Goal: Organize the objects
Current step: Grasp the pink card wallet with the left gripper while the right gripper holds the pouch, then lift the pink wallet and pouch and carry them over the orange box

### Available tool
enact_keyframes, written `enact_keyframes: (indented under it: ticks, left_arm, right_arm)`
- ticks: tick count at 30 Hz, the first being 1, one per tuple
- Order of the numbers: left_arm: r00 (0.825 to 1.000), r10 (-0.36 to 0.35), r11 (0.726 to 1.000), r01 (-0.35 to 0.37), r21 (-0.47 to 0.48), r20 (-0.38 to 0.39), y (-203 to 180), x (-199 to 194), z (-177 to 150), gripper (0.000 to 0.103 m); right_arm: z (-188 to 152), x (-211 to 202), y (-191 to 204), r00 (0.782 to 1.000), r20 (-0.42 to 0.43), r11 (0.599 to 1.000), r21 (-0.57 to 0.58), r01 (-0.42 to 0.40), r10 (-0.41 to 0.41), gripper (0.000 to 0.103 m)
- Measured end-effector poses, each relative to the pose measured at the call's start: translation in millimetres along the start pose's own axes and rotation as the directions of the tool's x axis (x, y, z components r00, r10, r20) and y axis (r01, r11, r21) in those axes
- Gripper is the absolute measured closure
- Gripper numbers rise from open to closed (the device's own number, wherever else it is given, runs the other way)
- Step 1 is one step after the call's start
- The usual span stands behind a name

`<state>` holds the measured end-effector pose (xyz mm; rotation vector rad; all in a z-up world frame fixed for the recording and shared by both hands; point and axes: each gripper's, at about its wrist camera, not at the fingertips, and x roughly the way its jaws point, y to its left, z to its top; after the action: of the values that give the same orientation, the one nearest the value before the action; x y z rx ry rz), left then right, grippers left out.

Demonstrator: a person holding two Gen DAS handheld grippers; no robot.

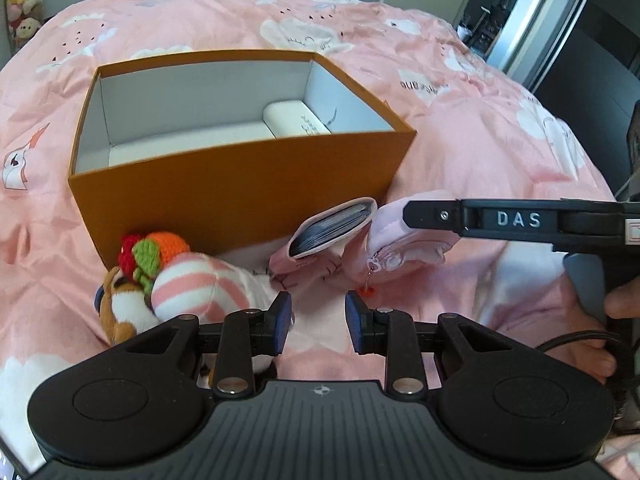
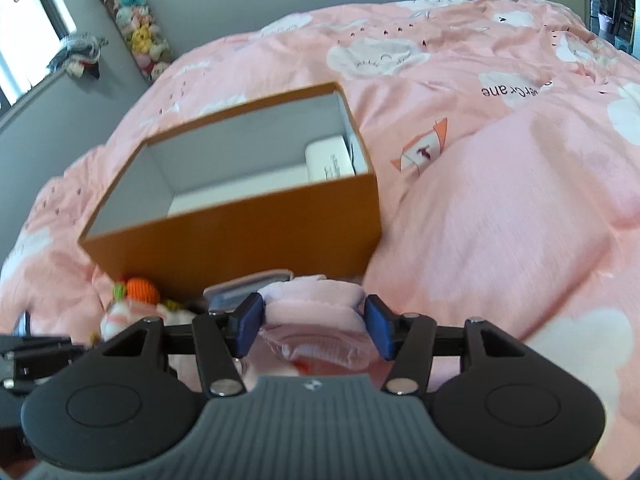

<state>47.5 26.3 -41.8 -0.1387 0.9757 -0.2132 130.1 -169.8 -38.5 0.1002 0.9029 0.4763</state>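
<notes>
An orange box [image 1: 240, 188] [image 2: 240, 240] with a white inside stands open on the pink duvet, with a white case [image 1: 296, 118] [image 2: 328, 160] at its right end. In front of it lie a striped pink plush [image 1: 196, 284], a crocheted orange toy [image 1: 168, 246] [image 2: 142, 289], a brown plush [image 1: 116, 300] and a pink card holder [image 1: 332, 228] [image 2: 240, 284]. My right gripper [image 2: 314, 326] is shut on a pink zip pouch [image 2: 312, 304] [image 1: 400, 252], both pads against its sides. My left gripper [image 1: 319, 320] hovers just before the card holder, open a little and with nothing in it.
The pink duvet [image 2: 500, 220] bulges in a high fold to the right of the box. A hanging column of small plush toys [image 2: 136, 36] is on the grey wall behind. A person's hand [image 1: 624, 300] grips the right tool's handle at the right edge.
</notes>
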Motion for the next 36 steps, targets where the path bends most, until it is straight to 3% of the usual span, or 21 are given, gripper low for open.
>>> enact_keyframes:
  ticks: [7, 14, 22, 28, 33, 36]
  left_arm:
    - [1.0, 0.002, 0.999, -0.003, 0.038, 0.008, 0.6, 13.7, 11.0, 0.068]
    - [0.992, 0.103, 0.989, -0.109, 0.097, 0.072, -0.3, 30.6, 25.8, 0.059]
    - [0.997, 0.078, 0.991, -0.08, 0.103, 0.023, 0.1, 60.7, 35.7, 0.059]
    - [0.993, 0.103, 0.991, -0.107, 0.075, 0.06, -3.1, 66.5, 39.6, 0.069]
    - [0.993, 0.089, 0.992, -0.095, 0.08, 0.071, -6.9, 62.2, 40.2, 0.077]
    - [0.993, 0.092, 0.992, -0.097, 0.08, 0.069, -9.3, 62.4, 40.8, 0.077]
  right_arm:
    - [12.5, 19.5, -4.9, 0.999, 0.036, 0.999, 0.038, -0.01, 0.008, 0.044]
    - [13.2, 23.9, -10.9, 0.999, 0.039, 0.998, 0.055, -0.039, 0.037, 0.037]
    - [15.3, 25.1, -18.8, 0.997, 0.04, 0.995, 0.07, -0.072, 0.069, 0.036]
    - [19.7, 26.0, -18.1, 0.996, 0.046, 0.994, 0.067, -0.084, 0.081, 0.034]
    - [18.5, 5.2, -27.5, 0.996, 0.069, 0.996, 0.065, -0.068, 0.064, 0.024]
    - [8.8, -5.0, -26.1, 0.999, 0.026, 0.999, 0.004, -0.047, 0.047, 0.024]
